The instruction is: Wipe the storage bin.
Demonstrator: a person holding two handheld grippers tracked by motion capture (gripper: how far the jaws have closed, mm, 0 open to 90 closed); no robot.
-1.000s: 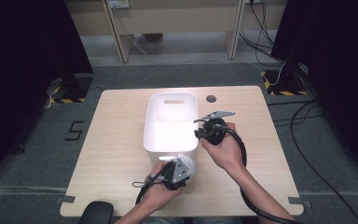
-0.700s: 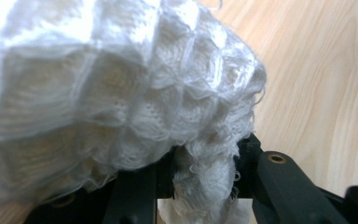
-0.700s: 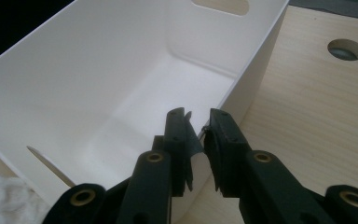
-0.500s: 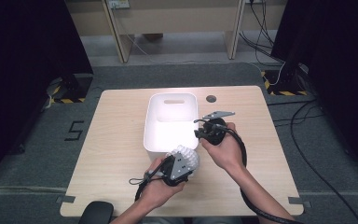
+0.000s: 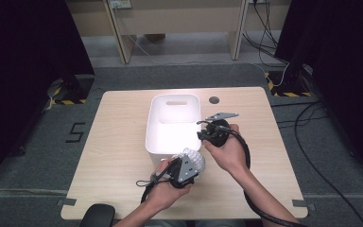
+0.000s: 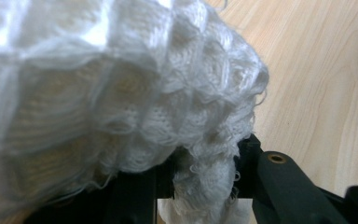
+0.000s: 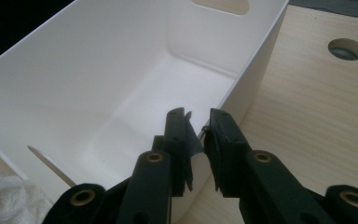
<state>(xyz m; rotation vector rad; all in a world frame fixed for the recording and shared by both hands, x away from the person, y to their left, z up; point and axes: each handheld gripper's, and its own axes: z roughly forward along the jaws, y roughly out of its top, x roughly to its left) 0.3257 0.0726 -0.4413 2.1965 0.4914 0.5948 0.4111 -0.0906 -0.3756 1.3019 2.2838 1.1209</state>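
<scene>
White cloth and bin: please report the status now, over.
Left gripper shut on white cloth, at near edge of white bin. Right gripper clamps bin's right wall. Bin inside bare, nothing blocks the way.

Light wood table on grey floor, round cable hole near far edge, white plastic bin standing on it mid-table.

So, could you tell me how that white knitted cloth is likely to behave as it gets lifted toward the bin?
The white knitted cloth will probably stay floppy: it bulges and droops around the left gripper, whose jaws pinch a fold. It looks light for its bulk, being loose, open knit. Loose threads at its edge might snag on the white bin rim.
</scene>
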